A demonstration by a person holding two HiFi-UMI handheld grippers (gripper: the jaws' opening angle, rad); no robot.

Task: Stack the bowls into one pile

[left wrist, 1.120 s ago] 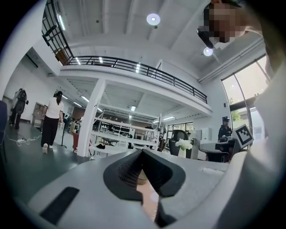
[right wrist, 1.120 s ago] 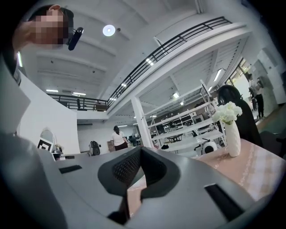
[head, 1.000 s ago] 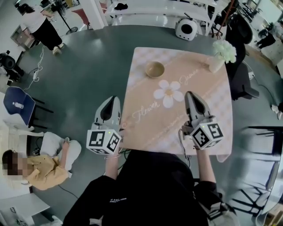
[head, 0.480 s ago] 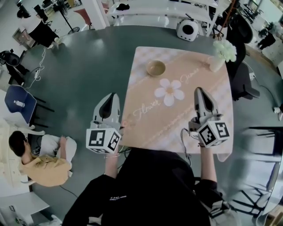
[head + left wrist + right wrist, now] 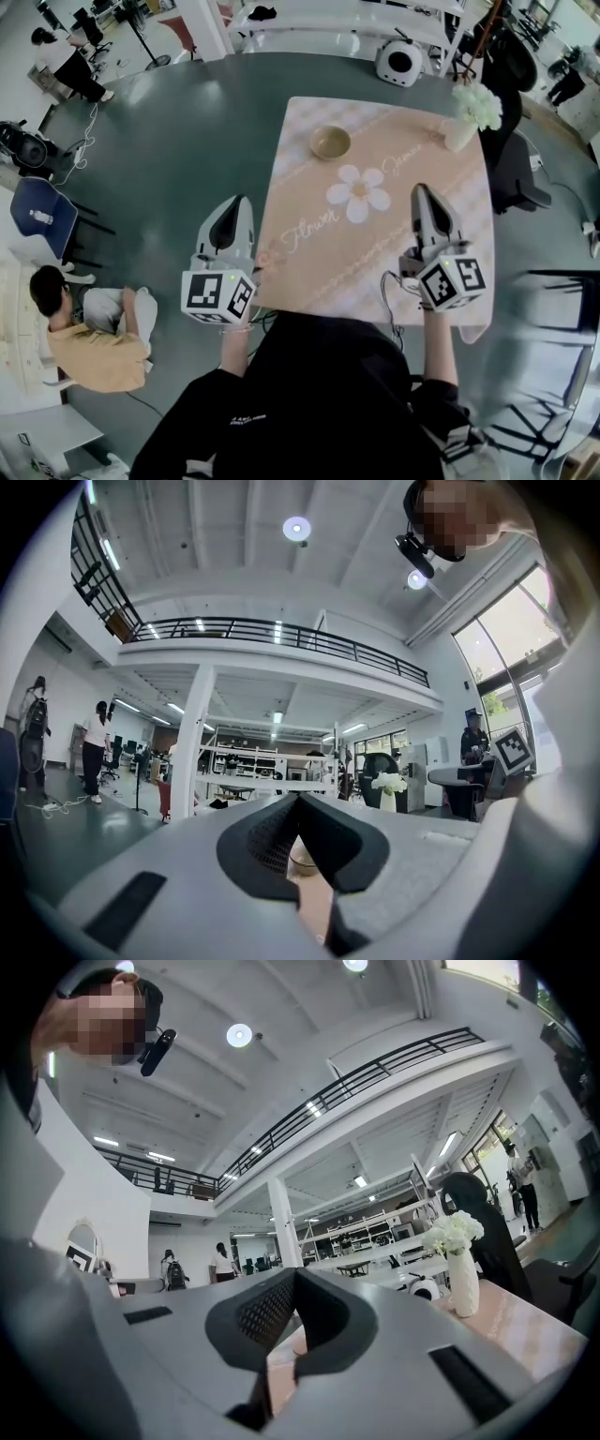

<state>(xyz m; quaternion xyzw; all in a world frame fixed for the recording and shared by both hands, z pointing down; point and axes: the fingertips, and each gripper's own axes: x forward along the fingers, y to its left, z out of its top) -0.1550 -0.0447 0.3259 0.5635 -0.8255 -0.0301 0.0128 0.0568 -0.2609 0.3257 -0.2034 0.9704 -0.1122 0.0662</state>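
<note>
A tan bowl (image 5: pixel 330 142) stands alone near the far left of the table (image 5: pixel 450 216), which wears a peach cloth with a white flower print. I cannot tell whether more bowls sit nested inside it. My left gripper (image 5: pixel 240 200) hangs off the table's left edge, jaws shut and empty. In the left gripper view the bowl (image 5: pixel 302 858) shows just below the closed tips of the left gripper (image 5: pixel 298 801). My right gripper (image 5: pixel 421 189) hovers over the table's right half, shut with nothing in it. The closed tips of the right gripper (image 5: pixel 294 1274) point level across the cloth.
A white vase of white flowers (image 5: pixel 466 117) stands at the table's far right corner, and the vase (image 5: pixel 462 1283) rises right of my right jaws. A dark chair (image 5: pixel 517 173) is beside the table's right edge. A person (image 5: pixel 89 337) sits on the floor at left.
My right gripper has shifted to the right over the table and then held still. The left gripper has stayed put. People in the background at left have moved.
</note>
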